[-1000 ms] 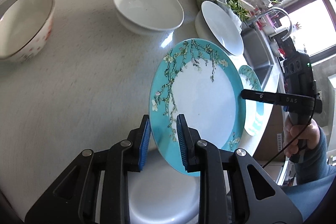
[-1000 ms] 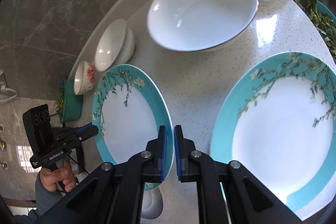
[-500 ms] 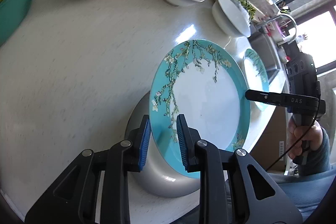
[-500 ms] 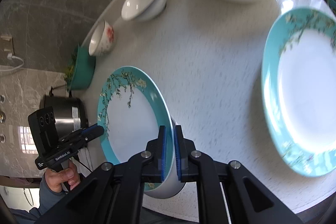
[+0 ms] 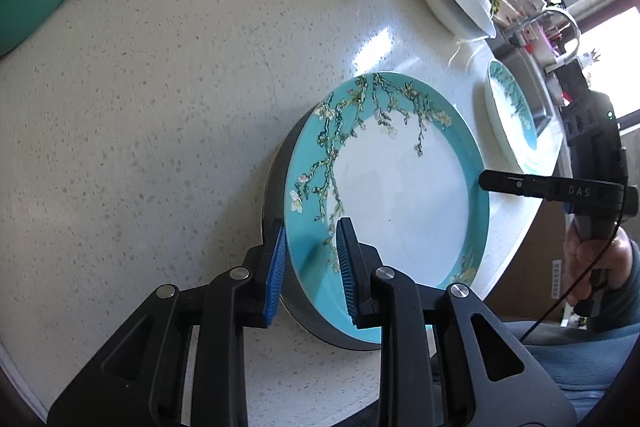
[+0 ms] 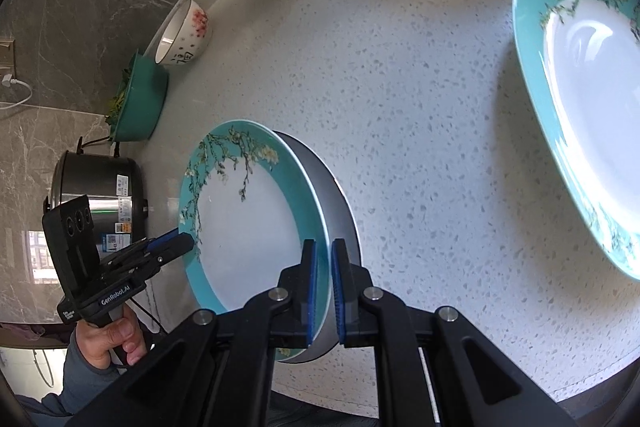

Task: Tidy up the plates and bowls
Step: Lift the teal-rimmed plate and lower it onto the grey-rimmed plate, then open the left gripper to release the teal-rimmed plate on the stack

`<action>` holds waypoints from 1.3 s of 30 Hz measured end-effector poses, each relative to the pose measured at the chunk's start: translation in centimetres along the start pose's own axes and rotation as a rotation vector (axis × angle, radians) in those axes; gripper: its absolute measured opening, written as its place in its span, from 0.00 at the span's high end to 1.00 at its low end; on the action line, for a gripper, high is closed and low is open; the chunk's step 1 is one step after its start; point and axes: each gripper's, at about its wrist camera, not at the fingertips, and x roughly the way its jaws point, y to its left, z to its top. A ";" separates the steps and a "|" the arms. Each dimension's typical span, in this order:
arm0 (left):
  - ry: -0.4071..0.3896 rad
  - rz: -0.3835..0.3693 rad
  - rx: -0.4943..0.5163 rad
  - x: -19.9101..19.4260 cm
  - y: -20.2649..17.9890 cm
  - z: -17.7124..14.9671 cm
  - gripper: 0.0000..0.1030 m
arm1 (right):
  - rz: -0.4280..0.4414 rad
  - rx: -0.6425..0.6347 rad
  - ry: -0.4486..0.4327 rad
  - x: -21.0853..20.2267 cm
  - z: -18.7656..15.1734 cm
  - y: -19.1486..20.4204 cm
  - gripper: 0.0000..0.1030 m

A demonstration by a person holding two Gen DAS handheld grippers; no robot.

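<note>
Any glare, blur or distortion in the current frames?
Left wrist view: window glare patch on the countertop, blown-out window at right, strong fisheye bending. Right wrist view: second blossom plate slightly soft, with a bright reflection; held blossom plate sharp.

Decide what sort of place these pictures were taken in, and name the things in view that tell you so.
Most likely a home kitchen: a speckled white stone countertop bears bowls and plates, a steel sink with a curved tap sits at its far end, and a stainless steel rice cooker stands plugged in beside it.
</note>
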 end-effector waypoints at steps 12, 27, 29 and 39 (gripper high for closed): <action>-0.026 0.090 0.079 1.2 -1.9 0.2 0.78 | -0.065 -0.035 -0.025 0.6 -0.9 0.0 0.90; -0.071 0.288 0.264 2.2 -4.6 -0.6 0.70 | -0.296 -0.205 -0.078 1.5 -2.6 3.5 0.86; -0.076 0.285 0.280 2.5 -4.9 -0.6 0.63 | -0.321 -0.223 -0.093 1.7 -2.9 4.0 0.85; -0.189 0.273 0.232 -0.3 -4.4 0.5 0.41 | -0.326 -0.186 -0.162 -0.4 -3.9 3.9 0.70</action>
